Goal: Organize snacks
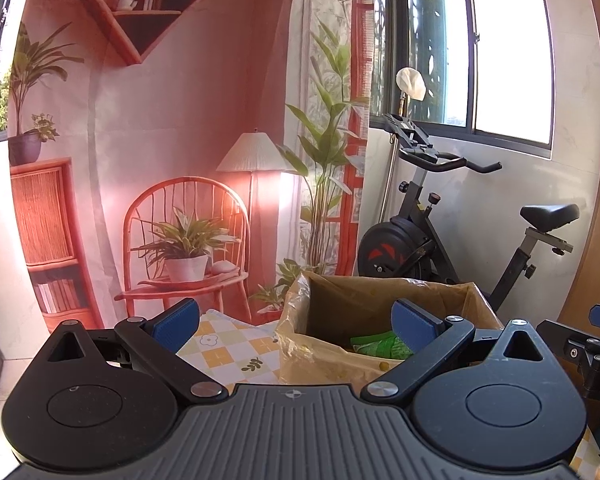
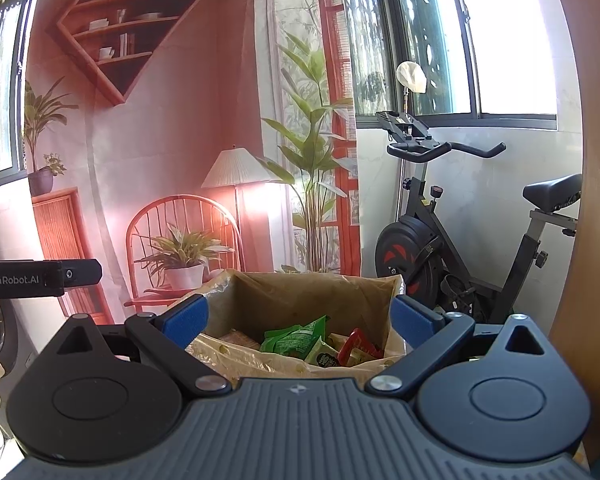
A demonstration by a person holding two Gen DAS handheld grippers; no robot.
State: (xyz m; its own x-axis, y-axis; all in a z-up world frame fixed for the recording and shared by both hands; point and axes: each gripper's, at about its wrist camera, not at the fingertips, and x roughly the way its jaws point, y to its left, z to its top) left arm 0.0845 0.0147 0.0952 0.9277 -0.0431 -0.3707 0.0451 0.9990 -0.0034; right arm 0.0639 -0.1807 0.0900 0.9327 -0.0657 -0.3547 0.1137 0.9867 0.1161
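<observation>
1. Snacks lie at the bottom of the cardboard box [image 2: 312,300], which sits just ahead of the right gripper [image 2: 300,320] and between the lines of its jaws; ahead of the left gripper [image 1: 296,320], the box sits toward the right-hand jaw.
2. Box: brown corrugated card, square, open-topped, lined with a crinkled translucent plastic bag [image 2: 236,356] that spills over the near rim.
3. Tablecloth [image 1: 228,348]: soft fabric, yellow-and-white check with flower and leaf motifs, showing ahead of the left-hand jaw of the left gripper.
4. Left gripper: jaws spread wide, blue ribbed pads, nothing between them.
5. Right gripper: jaws likewise spread wide and empty.
6. Contents, beyond the right gripper's jaws: a glossy green packet [image 2: 296,336], creased; a pale green packet [image 2: 324,354] beside it; a small red packet [image 2: 356,348] nearer the right-hand jaw; a tan item at the left, too obscured to identify.
7. Progress, in my judgement: several snacks are already boxed. No loose snack is visible outside the box, so what is left cannot be determined.
</observation>
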